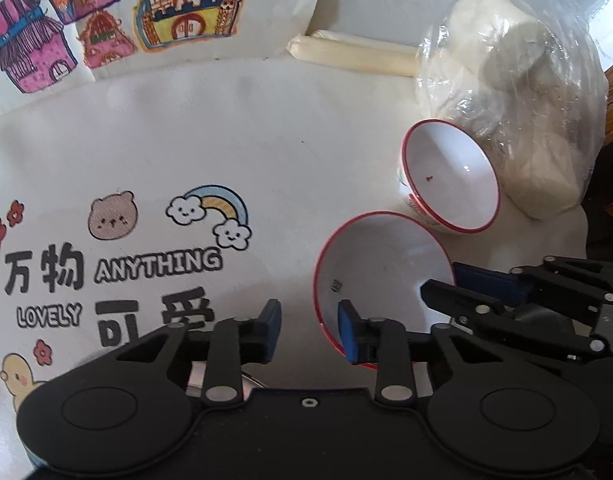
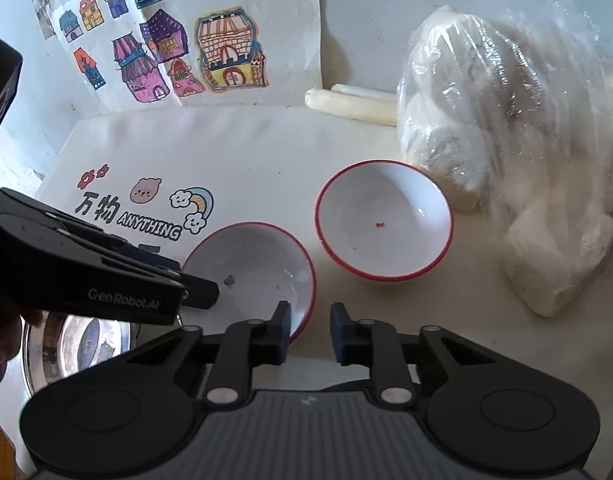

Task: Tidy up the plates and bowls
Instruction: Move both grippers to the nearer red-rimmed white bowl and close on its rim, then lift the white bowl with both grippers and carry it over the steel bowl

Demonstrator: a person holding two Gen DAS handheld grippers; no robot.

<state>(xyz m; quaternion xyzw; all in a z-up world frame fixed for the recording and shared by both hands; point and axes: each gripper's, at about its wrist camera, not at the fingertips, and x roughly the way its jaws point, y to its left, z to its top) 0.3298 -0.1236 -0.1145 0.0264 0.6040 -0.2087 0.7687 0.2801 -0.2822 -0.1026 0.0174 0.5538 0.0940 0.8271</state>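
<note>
Two white bowls with red rims sit on the white table. The near bowl (image 1: 382, 276) (image 2: 254, 272) is just ahead of both grippers. The far bowl (image 1: 454, 176) (image 2: 382, 224) has a small red speck inside and sits beside a plastic bag. My left gripper (image 1: 308, 332) is open, its right finger over the near bowl's left rim. My right gripper (image 2: 308, 330) is open, its left finger at the near bowl's right rim. The right gripper shows in the left wrist view (image 1: 446, 284), and the left gripper shows in the right wrist view (image 2: 198, 292), both at that bowl.
A clear plastic bag of white lumps (image 1: 518, 108) (image 2: 514, 152) stands at the right. A pale roll (image 1: 354, 54) (image 2: 350, 104) lies against the wall. A metal basin (image 2: 82, 348) sits at the lower left. The tablecloth has cartoon prints (image 1: 114, 264); house drawings (image 2: 162, 40) hang behind.
</note>
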